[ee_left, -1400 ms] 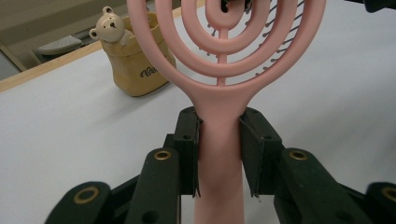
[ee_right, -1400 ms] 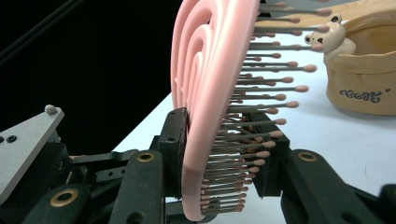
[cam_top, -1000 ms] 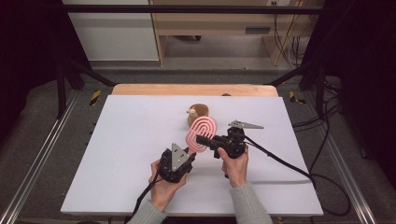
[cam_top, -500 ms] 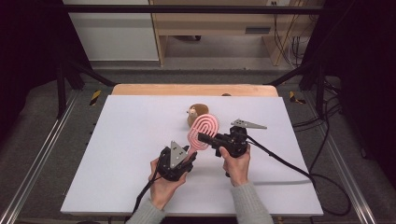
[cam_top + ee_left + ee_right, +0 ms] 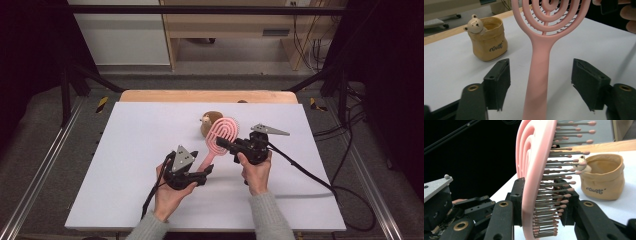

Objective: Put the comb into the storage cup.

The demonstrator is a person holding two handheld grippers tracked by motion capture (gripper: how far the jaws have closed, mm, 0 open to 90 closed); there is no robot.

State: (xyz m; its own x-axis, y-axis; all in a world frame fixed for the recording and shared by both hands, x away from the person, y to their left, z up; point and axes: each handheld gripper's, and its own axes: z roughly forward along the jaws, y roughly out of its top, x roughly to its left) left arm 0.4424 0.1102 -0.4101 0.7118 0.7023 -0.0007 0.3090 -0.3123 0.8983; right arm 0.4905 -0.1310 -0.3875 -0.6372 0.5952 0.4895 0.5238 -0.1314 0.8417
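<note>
Your right claw (image 5: 541,220) pinches the pink hairbrush (image 5: 220,137) by its head, so your left claw (image 5: 541,92), jaws just spreading, frees the handle.

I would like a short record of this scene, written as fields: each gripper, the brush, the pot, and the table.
left gripper: jaws have just been opening; pads stand clear of the handle on both sides
right gripper: shut on the brush head, one pad on its back, the other on the bristles
pink hairbrush: lifted off the table, handle towards the left gripper
bear pot: upright, open top, behind the brush
white table: bears the pot
</note>
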